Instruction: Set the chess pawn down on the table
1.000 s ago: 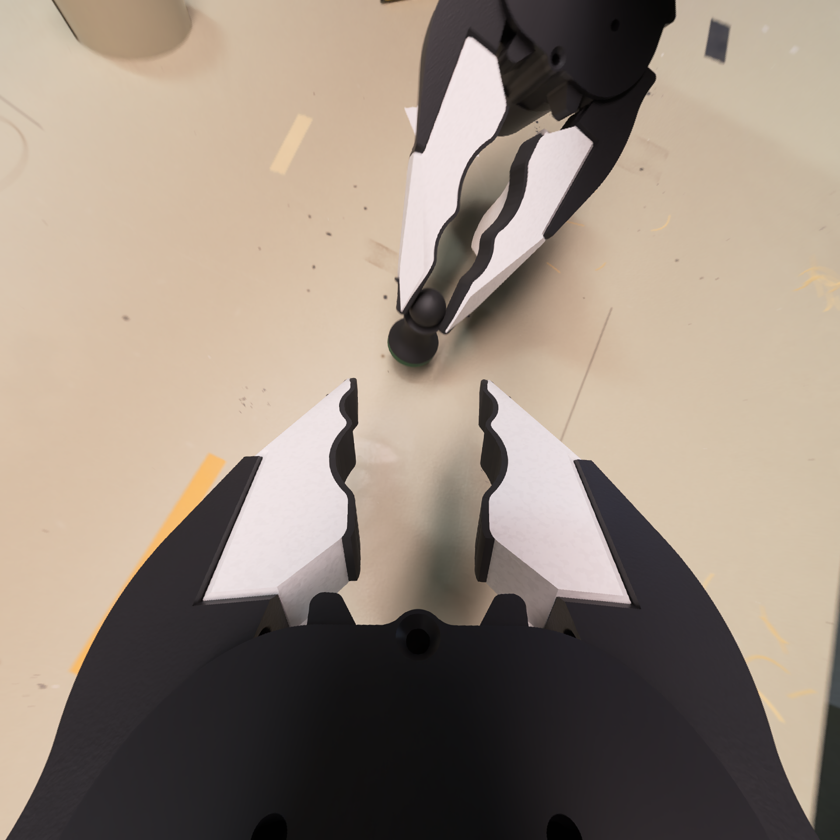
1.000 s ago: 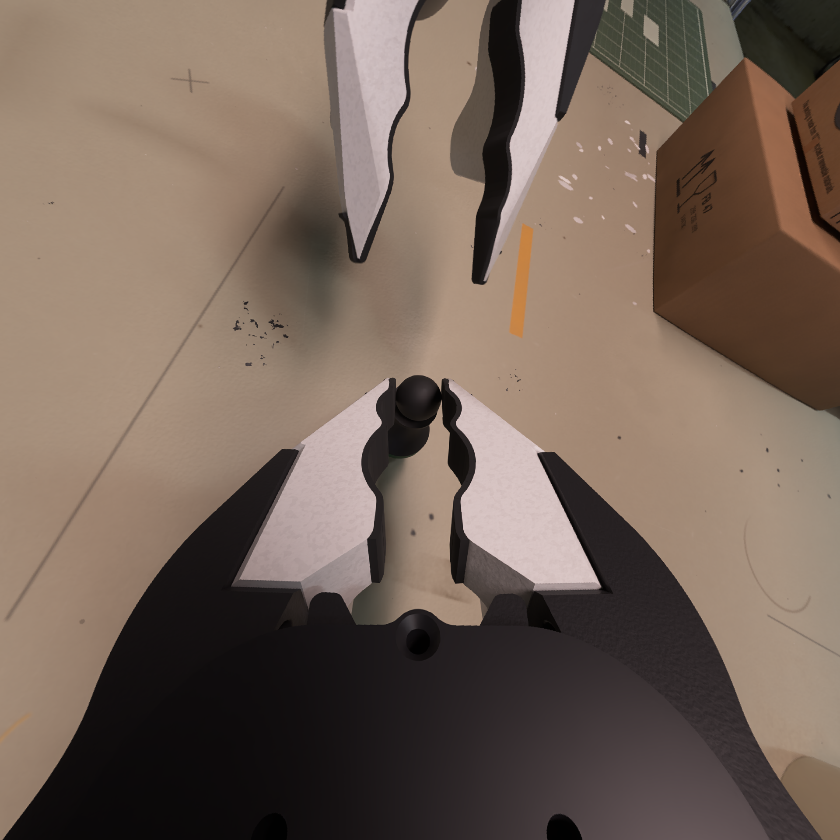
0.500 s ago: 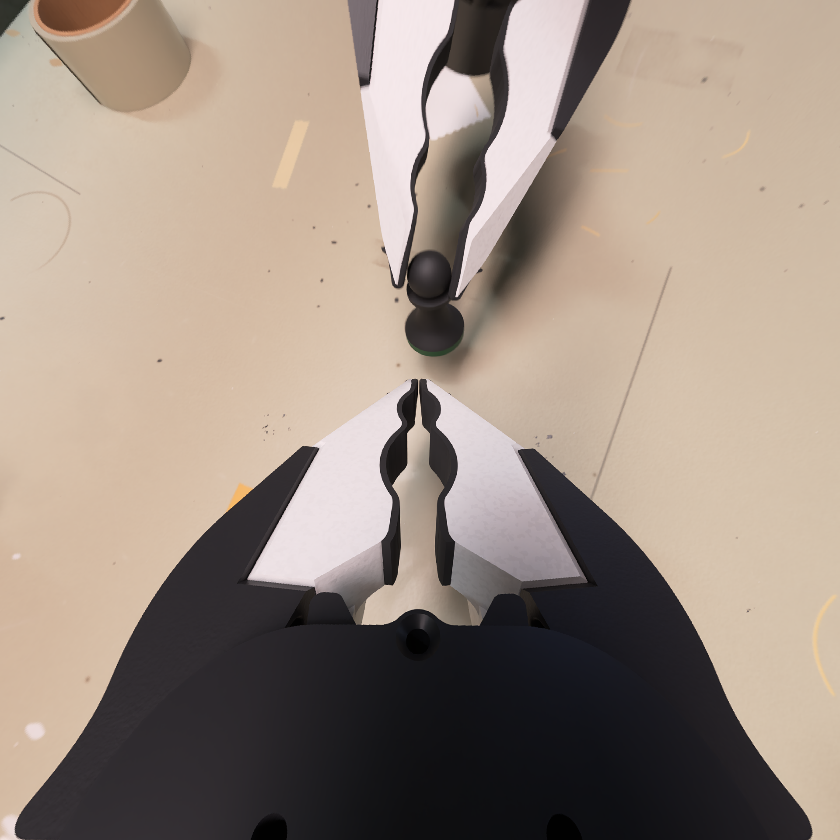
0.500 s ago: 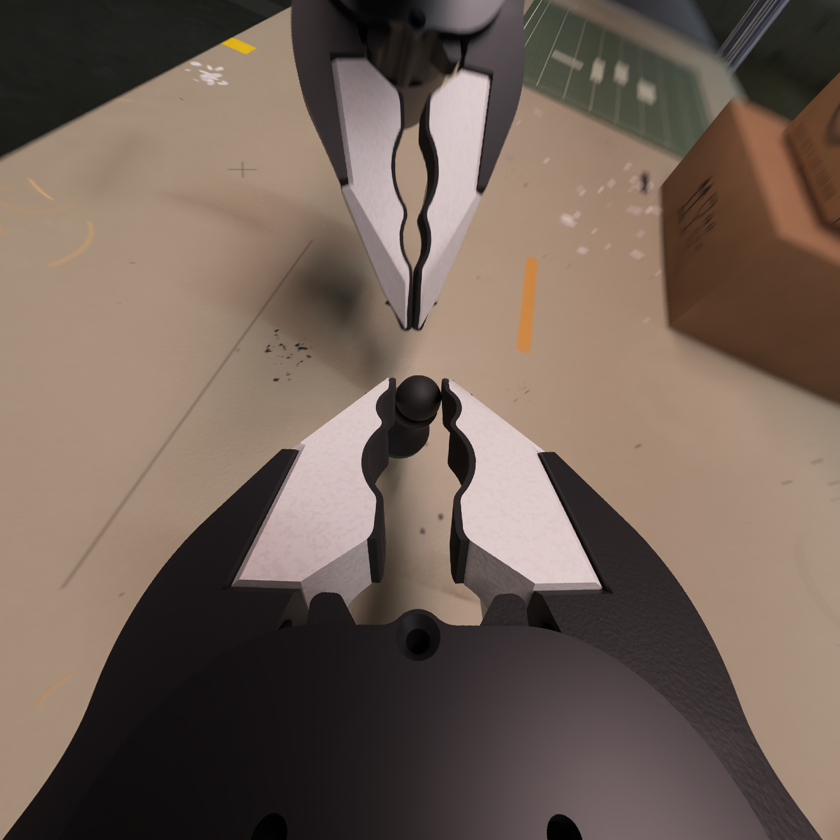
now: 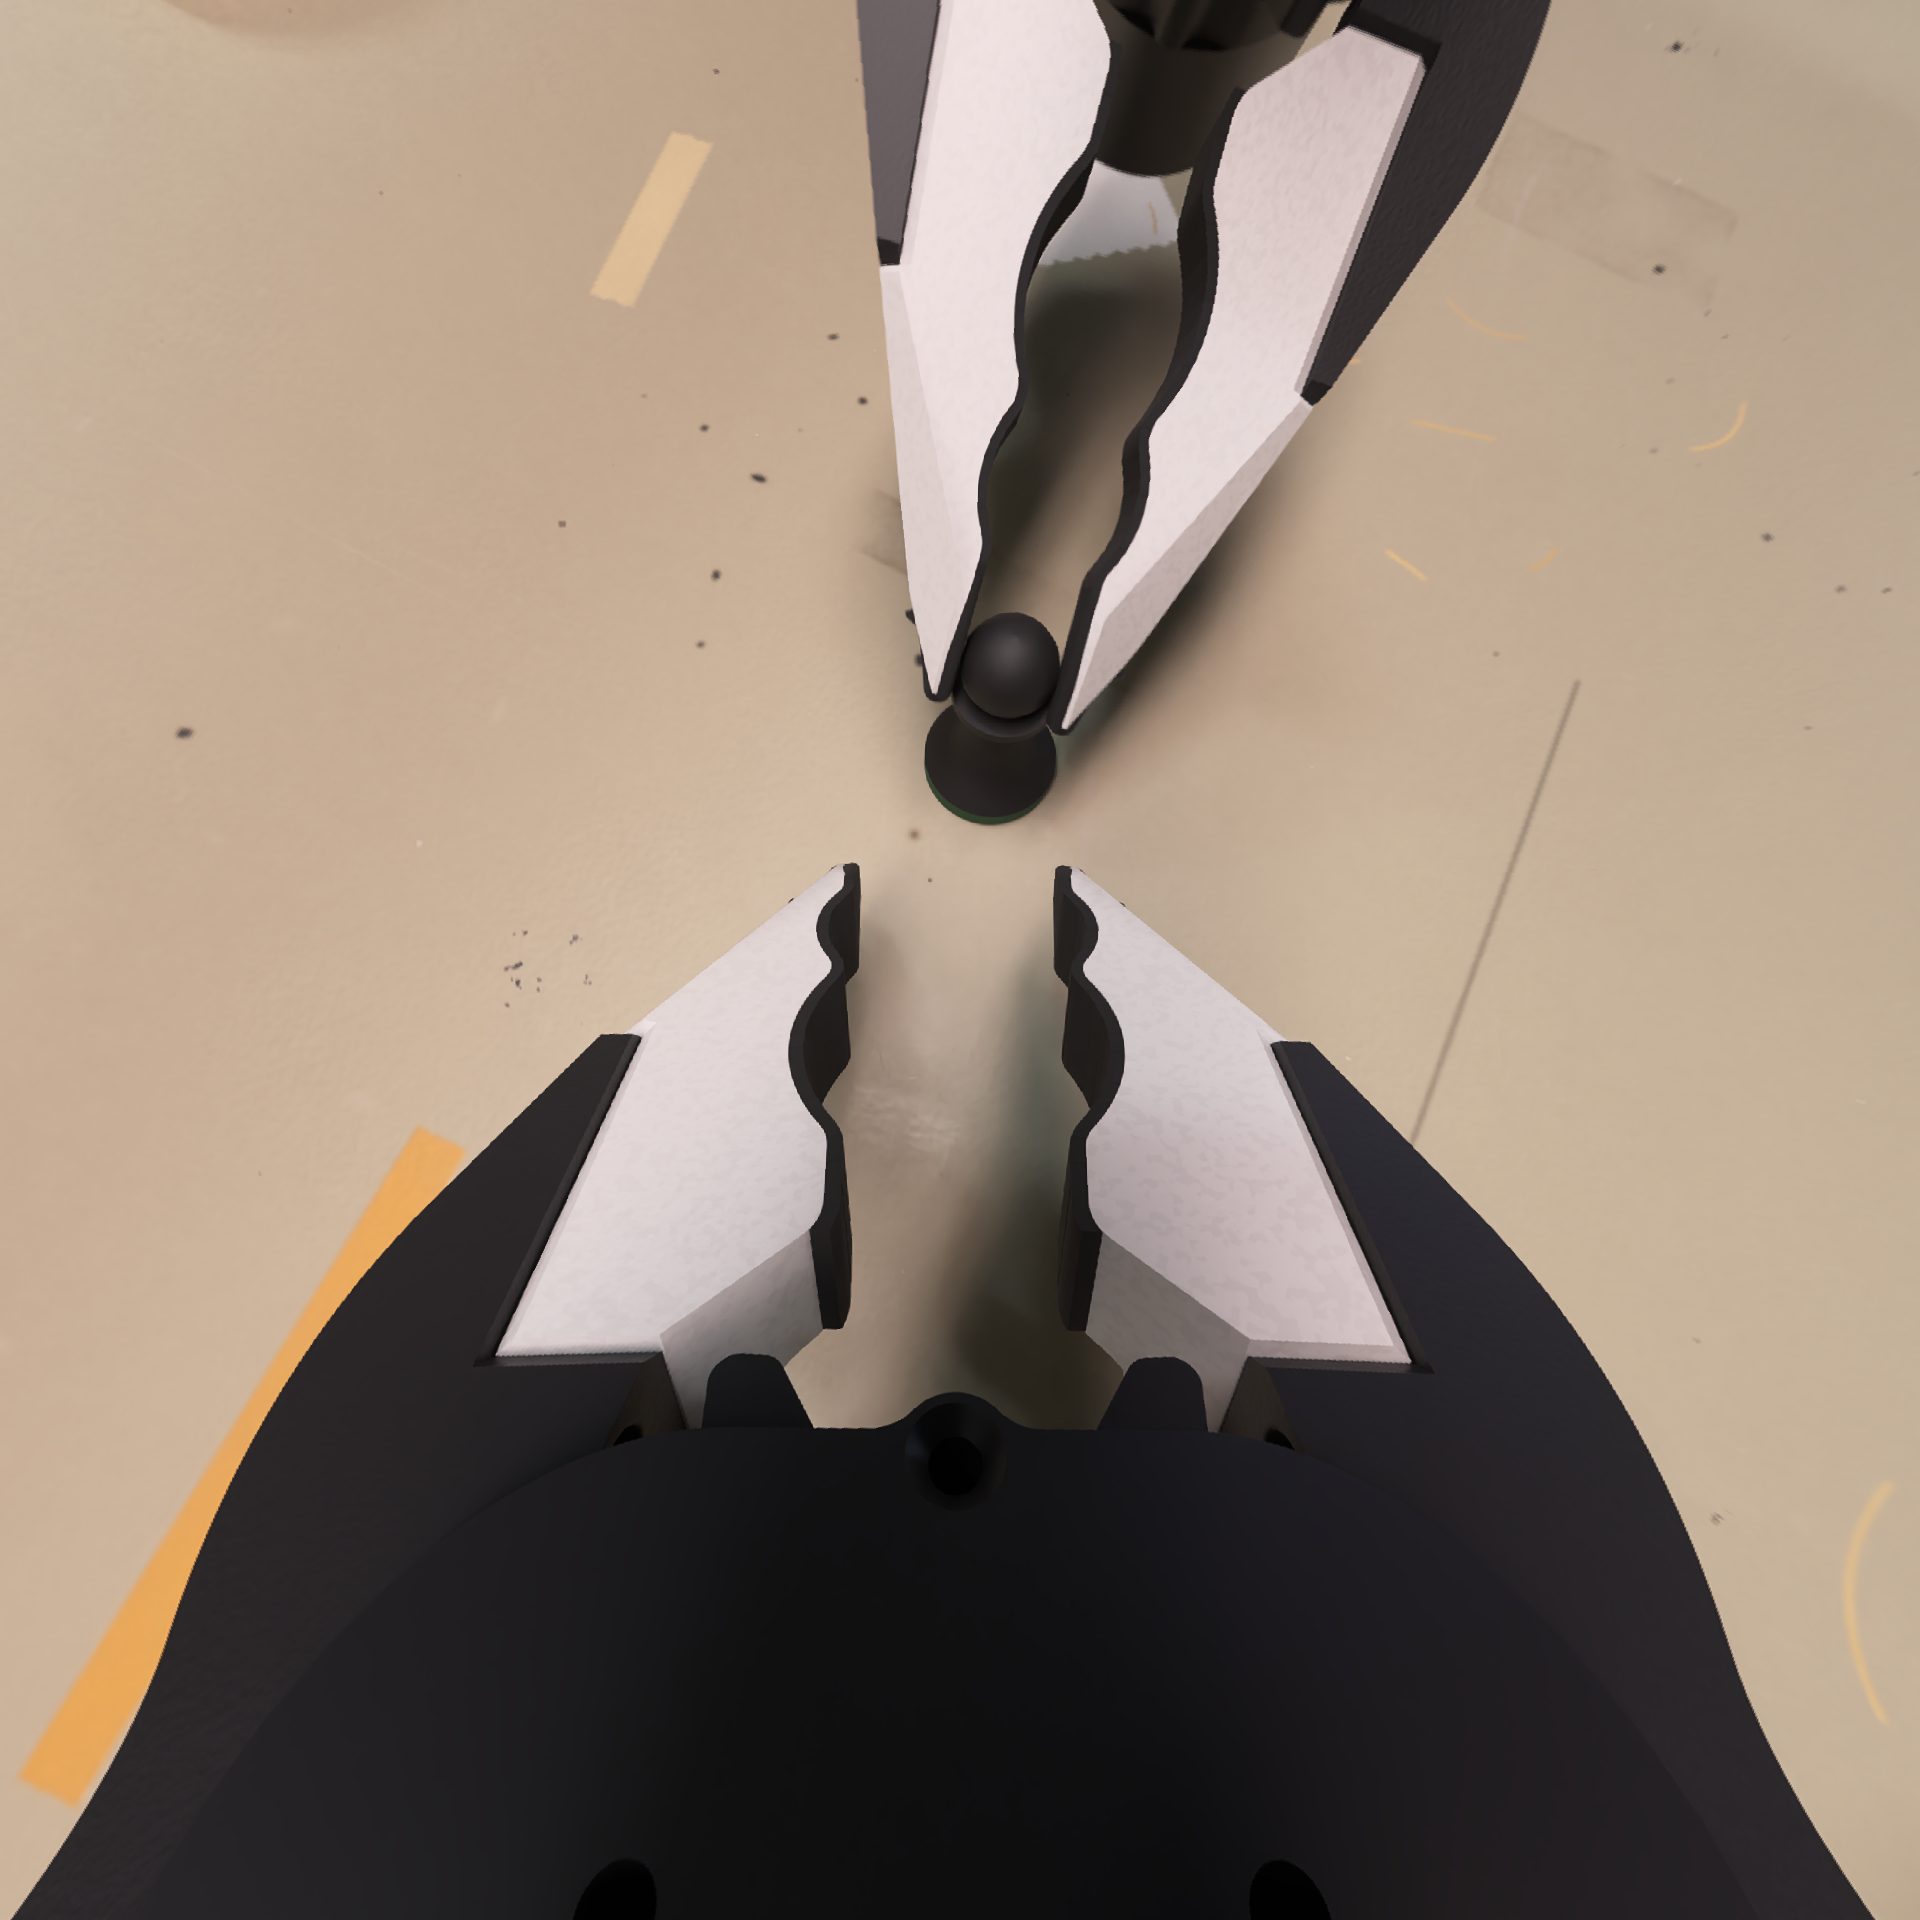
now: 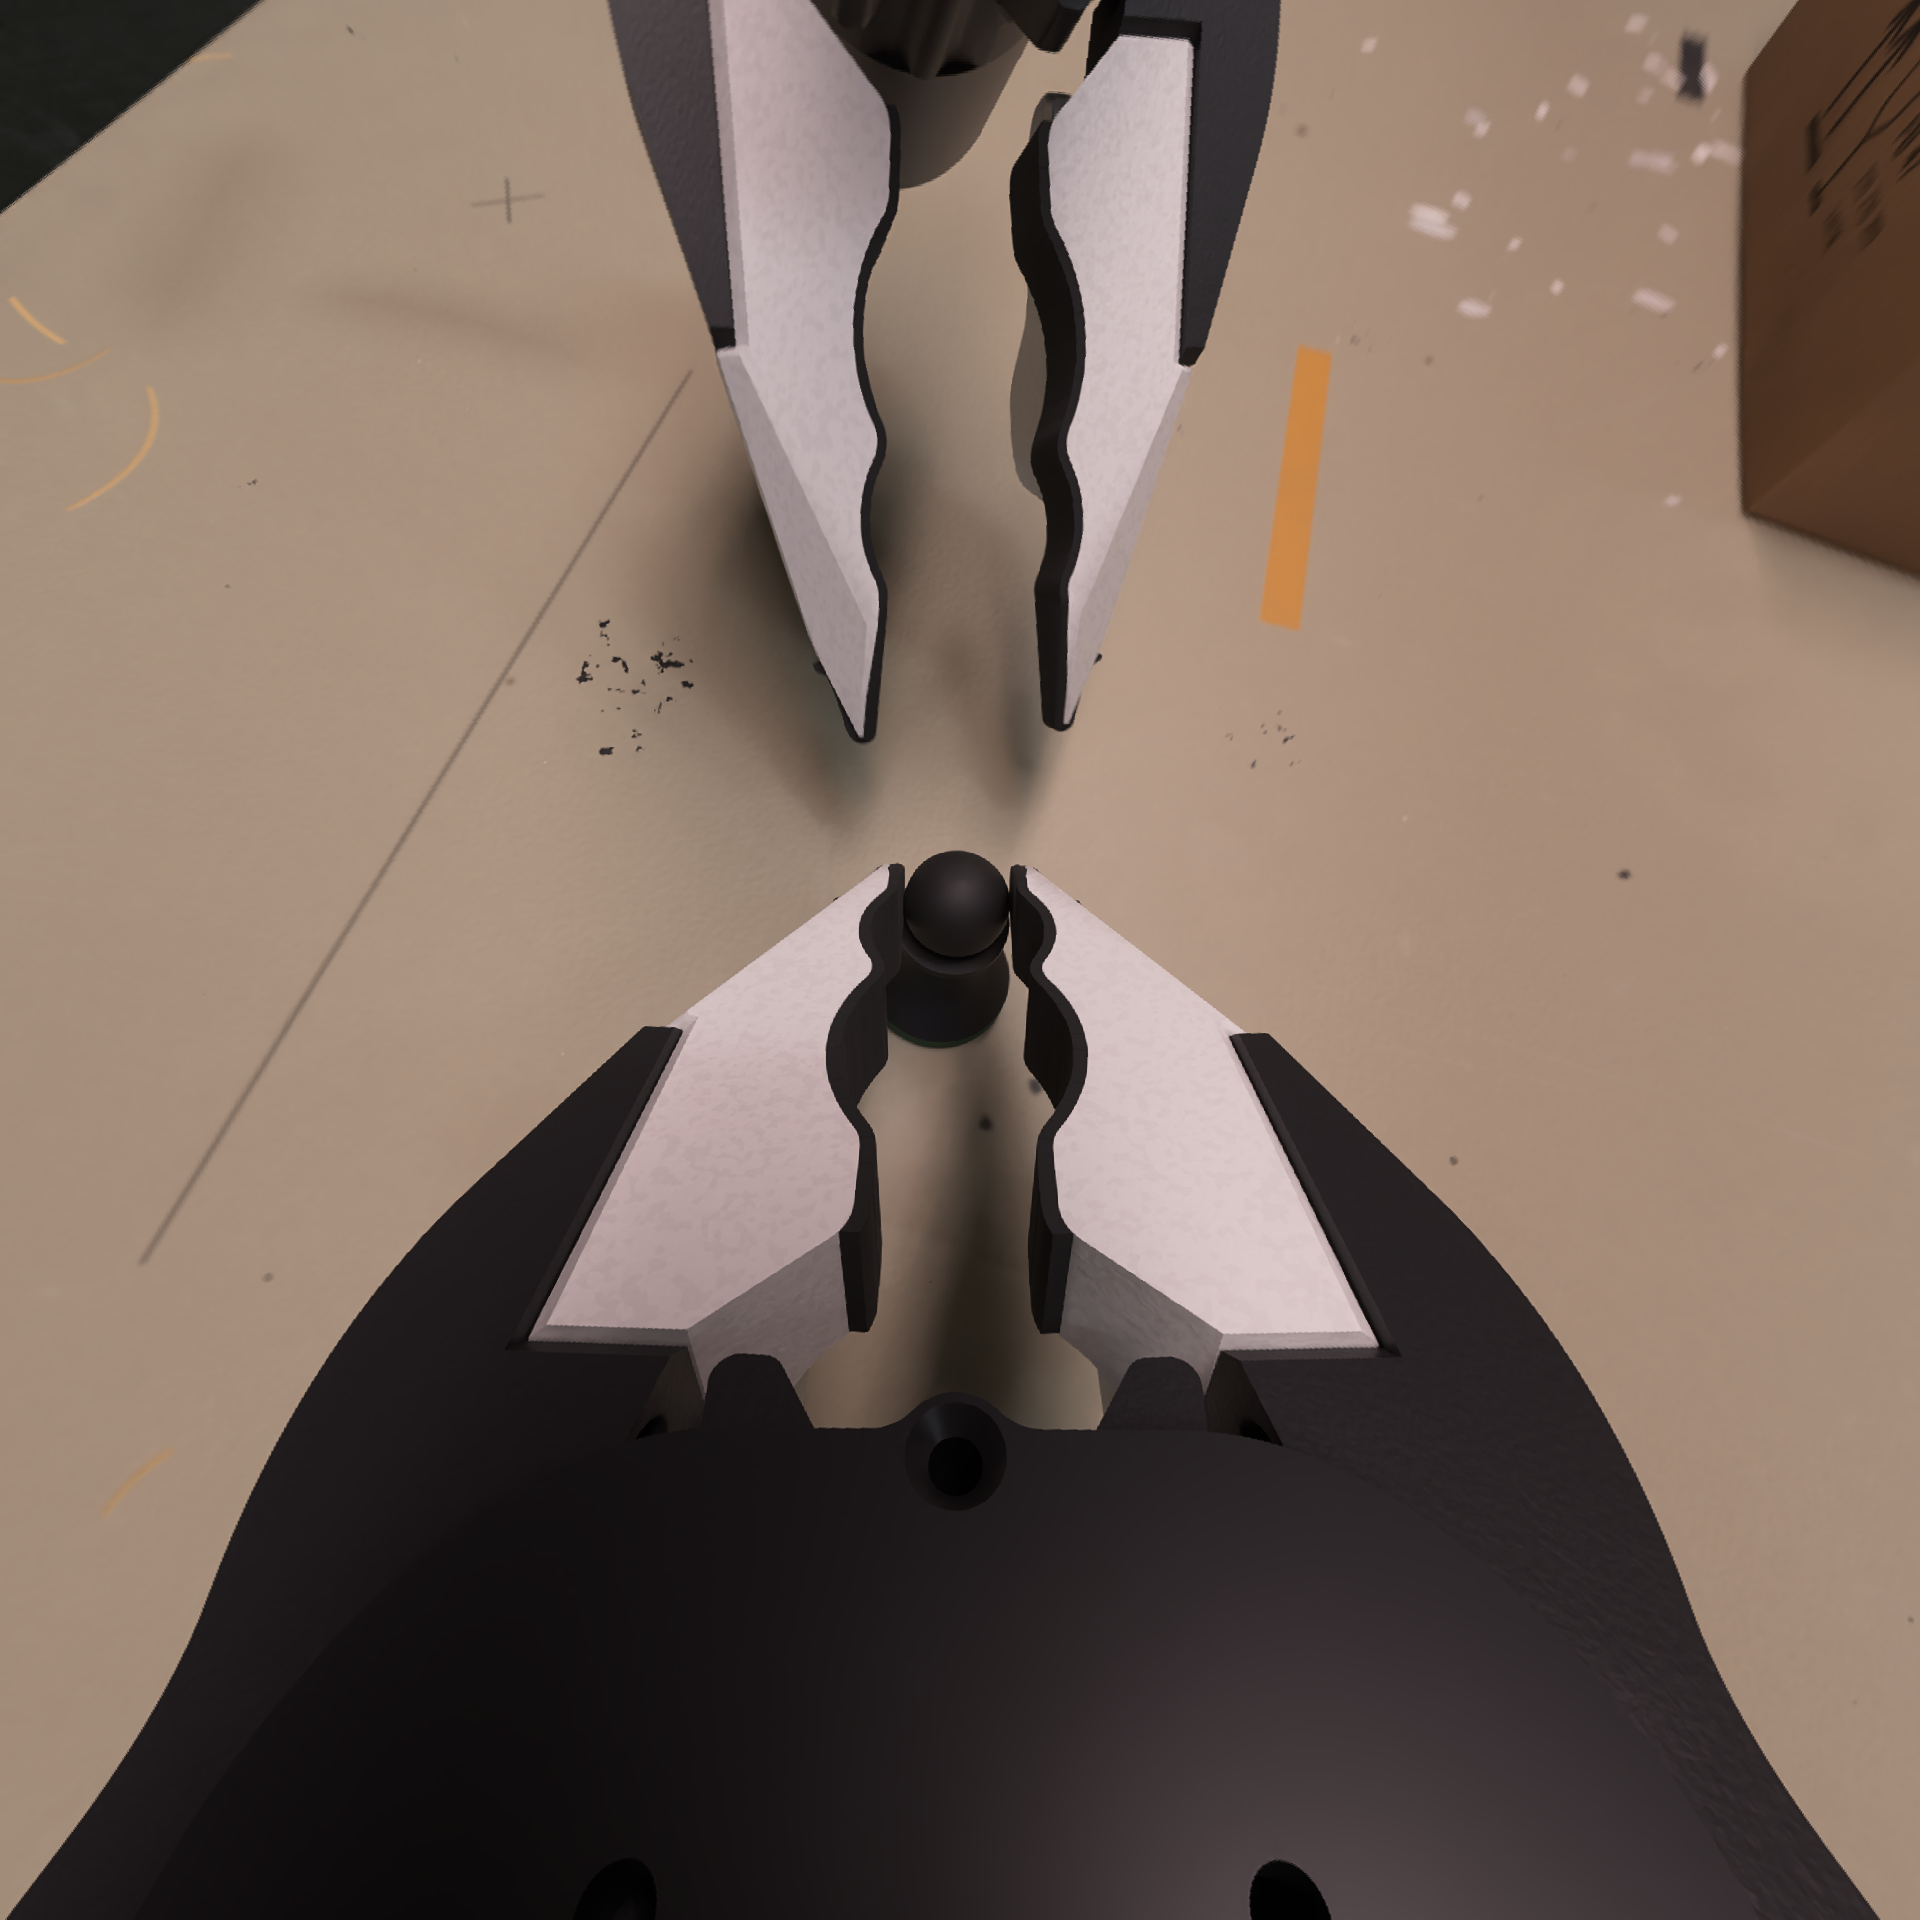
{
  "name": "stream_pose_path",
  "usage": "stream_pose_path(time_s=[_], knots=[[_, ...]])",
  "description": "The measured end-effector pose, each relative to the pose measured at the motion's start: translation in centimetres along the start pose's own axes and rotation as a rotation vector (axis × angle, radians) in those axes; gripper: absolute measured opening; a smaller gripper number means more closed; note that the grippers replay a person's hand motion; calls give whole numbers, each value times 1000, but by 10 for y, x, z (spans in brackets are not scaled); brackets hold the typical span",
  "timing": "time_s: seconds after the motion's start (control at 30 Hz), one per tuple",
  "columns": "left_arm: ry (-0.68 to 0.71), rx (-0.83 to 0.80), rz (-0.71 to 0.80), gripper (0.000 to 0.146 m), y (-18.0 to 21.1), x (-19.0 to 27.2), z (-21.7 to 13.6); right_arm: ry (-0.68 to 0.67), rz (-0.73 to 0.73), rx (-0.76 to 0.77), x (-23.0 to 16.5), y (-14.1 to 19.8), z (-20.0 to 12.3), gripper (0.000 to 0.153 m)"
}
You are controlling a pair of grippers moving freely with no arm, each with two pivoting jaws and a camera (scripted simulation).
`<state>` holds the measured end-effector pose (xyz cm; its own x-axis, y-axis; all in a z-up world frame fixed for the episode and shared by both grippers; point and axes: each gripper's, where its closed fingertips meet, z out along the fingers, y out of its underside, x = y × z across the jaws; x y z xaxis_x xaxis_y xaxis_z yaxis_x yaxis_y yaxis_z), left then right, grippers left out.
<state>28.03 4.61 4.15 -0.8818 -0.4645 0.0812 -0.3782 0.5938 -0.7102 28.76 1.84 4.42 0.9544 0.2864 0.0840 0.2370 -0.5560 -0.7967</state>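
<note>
The black chess pawn (image 5: 992, 748) stands upright, its round head (image 6: 956, 902) pinched between my right gripper's fingertips. My right gripper (image 6: 956, 875) is shut on the pawn; in the left wrist view it (image 5: 1006, 698) comes down from the top. The pawn's green-edged base sits at or just above the beige table (image 5: 416, 623); I cannot tell whether they touch. My left gripper (image 5: 956, 875) is open and empty, its tips a short way in front of the pawn. In the right wrist view it (image 6: 958, 724) faces the pawn from the far side.
A brown cardboard box (image 6: 1839, 312) stands at the right edge of the right wrist view. Flat orange tape strips (image 6: 1296, 488) (image 5: 239, 1455) and a pale strip (image 5: 652, 218) lie on the table. The table's edge (image 6: 62, 177) runs at the far left.
My left gripper was open a second ago, shut half a second ago, and is open again now. My right gripper has kept its hold on the pawn's head.
</note>
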Motion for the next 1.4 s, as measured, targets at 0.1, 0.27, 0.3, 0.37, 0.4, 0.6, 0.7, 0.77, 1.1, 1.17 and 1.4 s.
stream_pose_path(time_s=[0.1,0.27,0.3,0.37,0.4,0.6,0.7,0.77,1.1,1.17,1.4], knots=[[-11,3,31,27,-3,-1,8,-16,25,-69,-1,11,8,30],[10,12,-9,18,-4,-2,10,5,32,-80,2,12,8,37],[17,15,-21,18,-4,-2,10,3,39,-71,3,10,6,37],[19,12,-34,19,-3,-3,8,10,49,-51,5,7,1,38],[9,11,-38,19,-3,-4,7,19,51,-44,7,6,-1,39],[-40,6,-104,38,-6,-4,-5,34,59,-10,8,-3,-5,47],[-73,15,-108,45,-7,-1,-18,30,49,-10,6,-6,-4,54],[-63,32,-113,51,-9,7,-31,27,41,-5,4,-8,-5,57],[-301,43,-148,55,13,-17,-150,52,24,-61,4,-2,2,52],[-402,9,-153,55,29,-34,-178,44,35,-44,3,-5,1,56],[-522,-120,-339,55,106,-81,-240,26,58,-57,2,-1,6,63]])
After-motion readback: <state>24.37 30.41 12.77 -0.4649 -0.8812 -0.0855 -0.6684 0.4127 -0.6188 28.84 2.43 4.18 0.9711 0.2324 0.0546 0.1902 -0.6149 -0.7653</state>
